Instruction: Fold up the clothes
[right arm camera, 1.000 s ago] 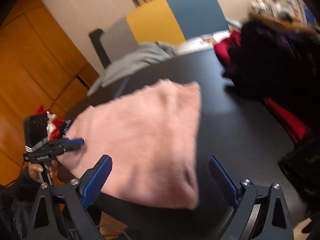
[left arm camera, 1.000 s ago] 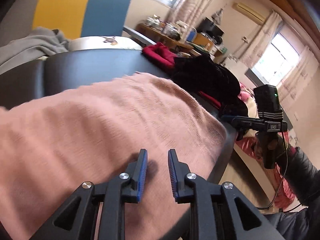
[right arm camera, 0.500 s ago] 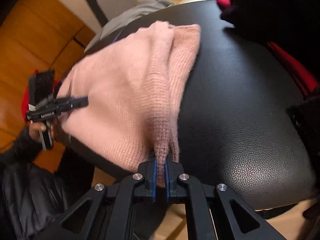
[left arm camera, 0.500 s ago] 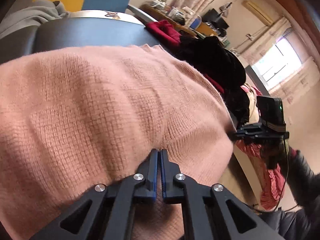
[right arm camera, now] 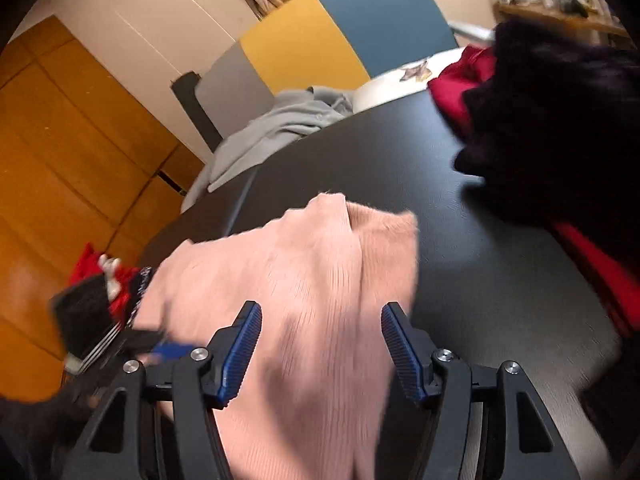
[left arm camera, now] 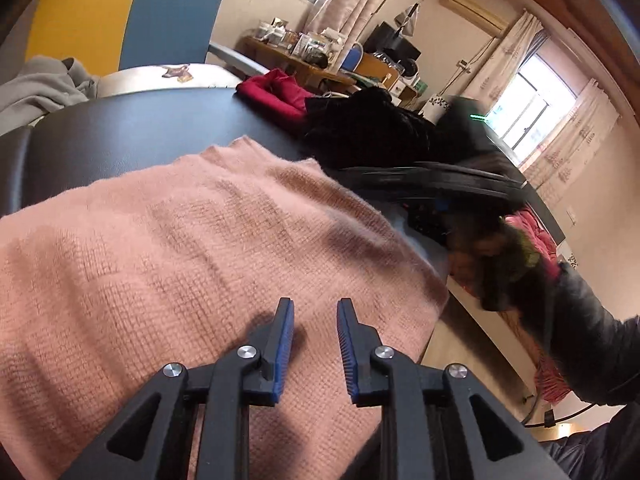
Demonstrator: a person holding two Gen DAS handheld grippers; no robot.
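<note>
A pink knitted sweater [left arm camera: 192,248] lies on the black table [left arm camera: 120,132], folded into a block; it also shows in the right wrist view [right arm camera: 320,280]. My left gripper [left arm camera: 314,316] is open and empty, just above the sweater's near edge. My right gripper [right arm camera: 320,320] is open wide and empty, over the sweater's near right part. The right gripper appears blurred in the left wrist view [left arm camera: 440,184], beyond the sweater. The left gripper shows blurred in the right wrist view [right arm camera: 120,344] at the sweater's left edge.
A pile of black clothes [left arm camera: 372,132] and a red garment [left arm camera: 276,92] lie at the table's far right; both also show in the right wrist view [right arm camera: 560,128]. A grey garment [right arm camera: 280,124] hangs off the table's far edge. A blue and yellow chair [left arm camera: 132,16] stands behind.
Both grippers were shut on the sweater's near edge half a second ago. Both have let go and opened, and the sweater has dropped back flat on the table.
</note>
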